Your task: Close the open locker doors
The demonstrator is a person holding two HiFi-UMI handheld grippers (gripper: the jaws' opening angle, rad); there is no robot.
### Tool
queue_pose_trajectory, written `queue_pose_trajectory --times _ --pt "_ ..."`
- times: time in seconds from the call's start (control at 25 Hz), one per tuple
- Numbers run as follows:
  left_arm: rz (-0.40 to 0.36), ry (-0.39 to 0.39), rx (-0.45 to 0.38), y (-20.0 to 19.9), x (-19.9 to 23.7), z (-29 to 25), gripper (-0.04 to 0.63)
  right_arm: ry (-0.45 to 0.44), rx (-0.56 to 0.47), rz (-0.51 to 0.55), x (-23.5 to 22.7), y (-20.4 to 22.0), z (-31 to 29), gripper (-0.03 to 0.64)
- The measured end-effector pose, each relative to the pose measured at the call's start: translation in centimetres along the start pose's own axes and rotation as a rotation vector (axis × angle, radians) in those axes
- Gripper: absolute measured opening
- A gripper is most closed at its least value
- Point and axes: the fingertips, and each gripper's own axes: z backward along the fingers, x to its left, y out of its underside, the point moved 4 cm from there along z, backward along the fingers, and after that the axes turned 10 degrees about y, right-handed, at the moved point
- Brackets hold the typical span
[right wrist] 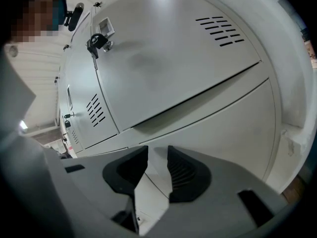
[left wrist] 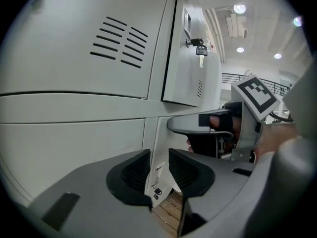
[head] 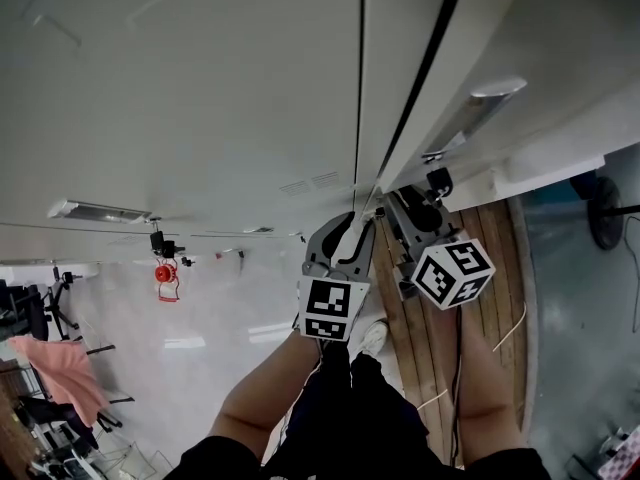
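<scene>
The low locker door (left wrist: 154, 133) at centre frame is not yet shut. Its edge stands between the part-open jaws of the left gripper (left wrist: 159, 165). The right gripper (right wrist: 157, 165), jaws slightly apart and empty, faces the locker fronts. The keyed door (left wrist: 190, 68) above looks ajar too.

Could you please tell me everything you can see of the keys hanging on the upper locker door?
The keys hang from a lock on the front of a white upper locker door, just below its recessed handle. One dark-headed key sits in the lock; a second with a pale blade dangles straight down beneath. Nothing else touches them.
</scene>
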Motion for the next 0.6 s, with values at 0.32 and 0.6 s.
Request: queue_pose_trajectory --times 0.32,0.6 --pt "-0.003 -0.015 -0.006 -0.3 0.1 0.6 0.133 -0.006 -0.006 -0.018 0.0 -0.1 -0.5 0.118" --pt "-0.006 -0.021 -0.021 -1.0 -0.5 1.4 0.132 -0.014 -0.004 -0.026 0.1 -0.2 0.4 0.123"
